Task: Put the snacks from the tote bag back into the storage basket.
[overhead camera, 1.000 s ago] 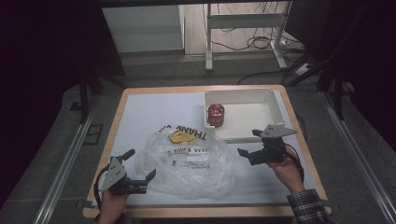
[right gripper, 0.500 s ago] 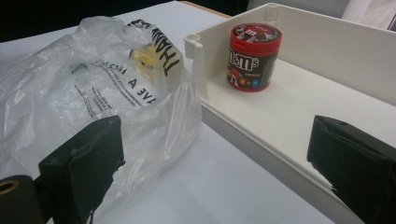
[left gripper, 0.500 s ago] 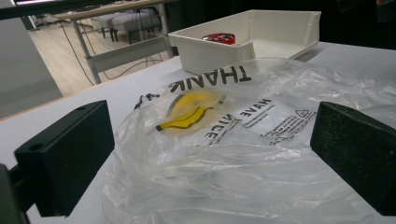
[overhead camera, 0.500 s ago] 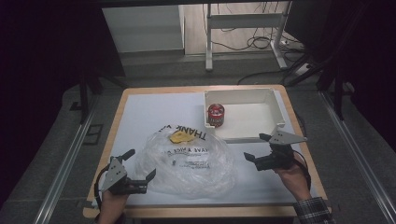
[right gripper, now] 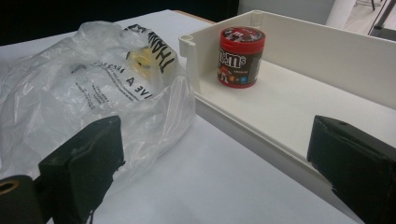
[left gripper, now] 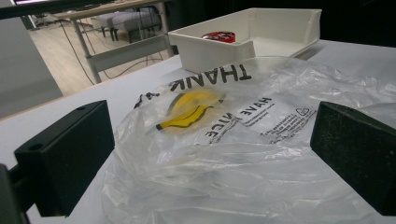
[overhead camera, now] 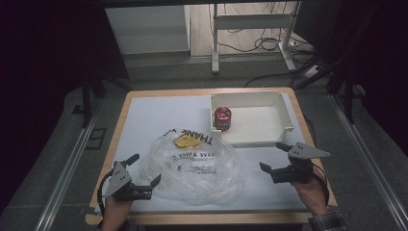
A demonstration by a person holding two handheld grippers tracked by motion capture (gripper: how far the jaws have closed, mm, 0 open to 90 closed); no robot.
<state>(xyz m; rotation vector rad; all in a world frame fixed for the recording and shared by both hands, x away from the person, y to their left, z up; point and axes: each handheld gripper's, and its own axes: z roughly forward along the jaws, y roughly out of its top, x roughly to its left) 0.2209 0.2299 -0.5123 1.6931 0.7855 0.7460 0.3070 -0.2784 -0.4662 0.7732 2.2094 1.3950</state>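
Observation:
A clear plastic bag printed "THANK YOU, HAVE A NICE DAY" with a yellow smiley lies crumpled on the white table top. In the left gripper view the bag spreads between and beyond the jaws. My left gripper is open at the bag's left edge, near the front of the table. My right gripper is open to the right of the bag, just in front of the white tray. A red candy tub stands upright in the tray's left end; the right gripper view also shows this tub and the bag.
The table has a wooden rim, and dark floor and rails lie on both sides. A desk frame and cables stand on the floor beyond the far edge.
My right gripper has drawn back from the tray's front wall toward the near right of the table. The left gripper and the bag have stayed put.

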